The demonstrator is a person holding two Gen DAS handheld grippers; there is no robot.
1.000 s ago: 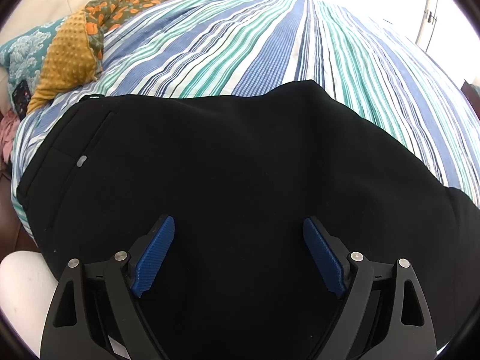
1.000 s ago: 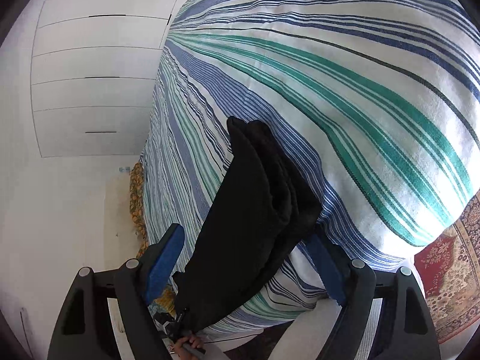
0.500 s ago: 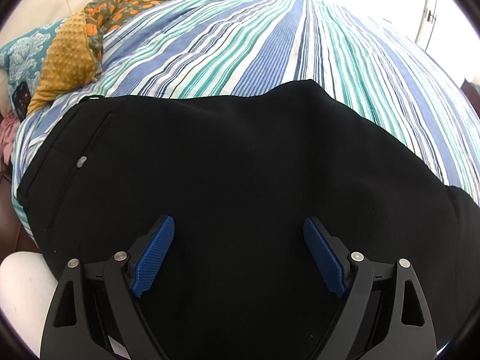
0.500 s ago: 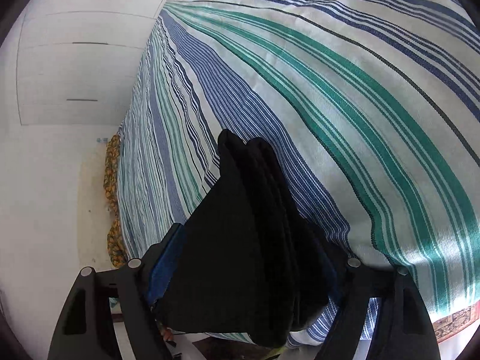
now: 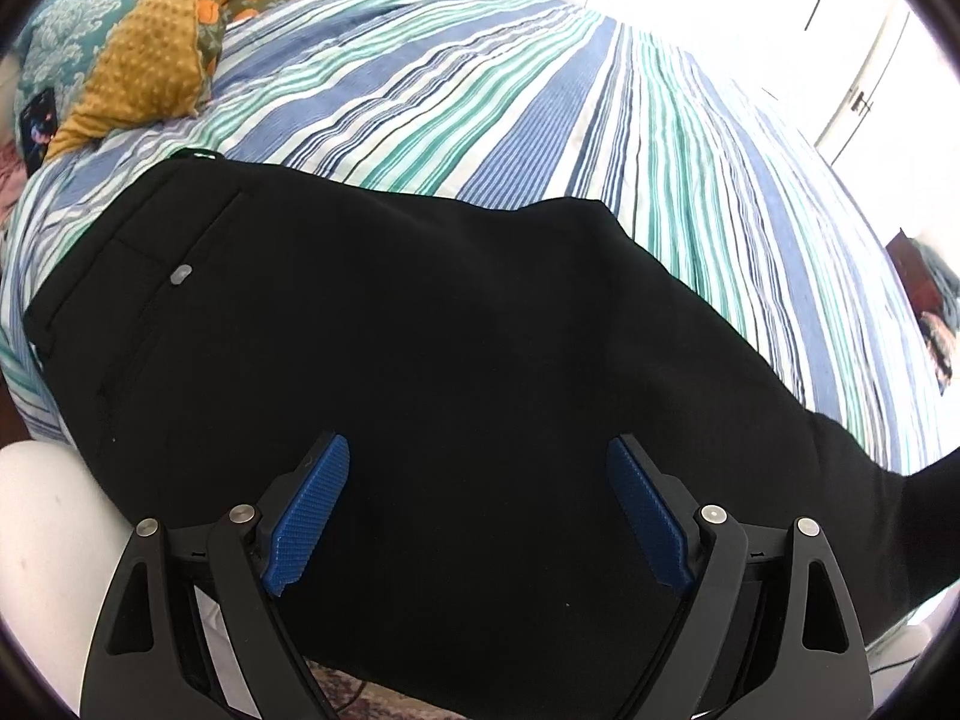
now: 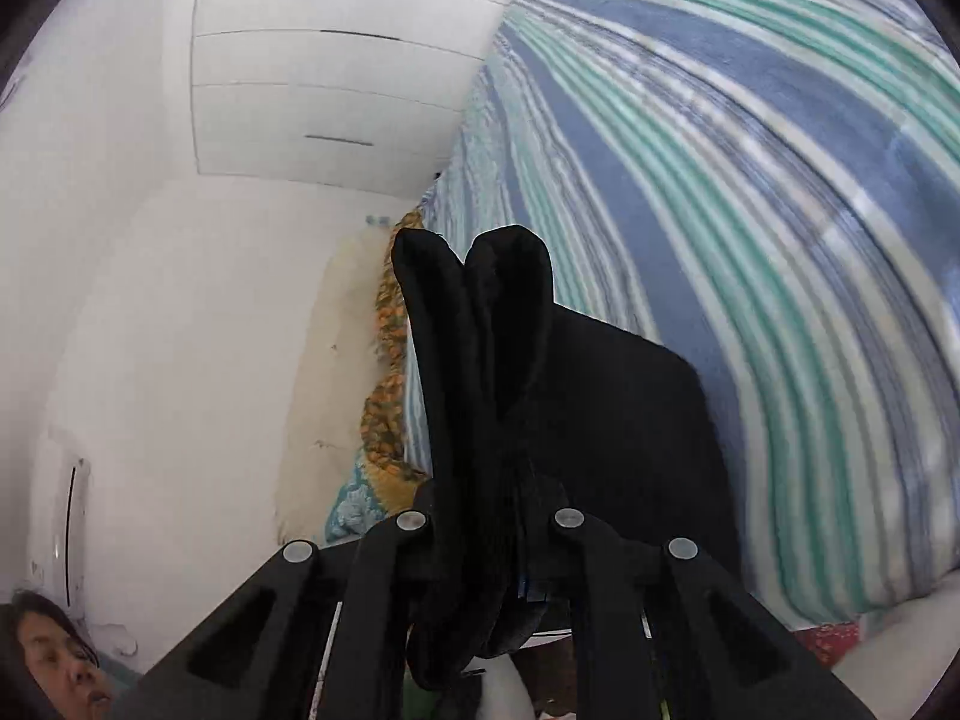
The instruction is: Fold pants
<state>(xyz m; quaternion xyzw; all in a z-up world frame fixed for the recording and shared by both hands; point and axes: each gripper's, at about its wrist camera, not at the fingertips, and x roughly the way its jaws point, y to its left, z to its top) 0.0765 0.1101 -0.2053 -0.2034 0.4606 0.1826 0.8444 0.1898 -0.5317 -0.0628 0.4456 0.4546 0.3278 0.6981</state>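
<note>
- Left wrist view: no brand, label or writing can be read anywhere; the only mark on the pants (image 5: 456, 360) is a small grey button (image 5: 180, 273) at 10 o'clock, by a pocket seam.
- The pants lie spread flat across the near edge of the striped bed (image 5: 540, 114), waistband toward 9 o'clock, one leg trailing off toward 4 o'clock.
- The left gripper (image 5: 478, 510) hovers over the black cloth with its blue pads (image 5: 309, 507) wide apart, grasping nothing.
- Only this view shows a mustard blanket (image 5: 144, 69) and a teal pillow (image 5: 57, 45) at 10 to 11 o'clock.
- Right wrist view: the right gripper (image 6: 489, 525) is clenched on bunched folds of the pants (image 6: 480, 324), which rise toward 12 o'clock and block the middle of the frame.
- Only here appear white drawers (image 6: 336, 78) at 11 o'clock and a person's face (image 6: 57, 666) at 8 o'clock.
- The bed (image 6: 750, 180) looks blurred, filling 1 to 4 o'clock.
</note>
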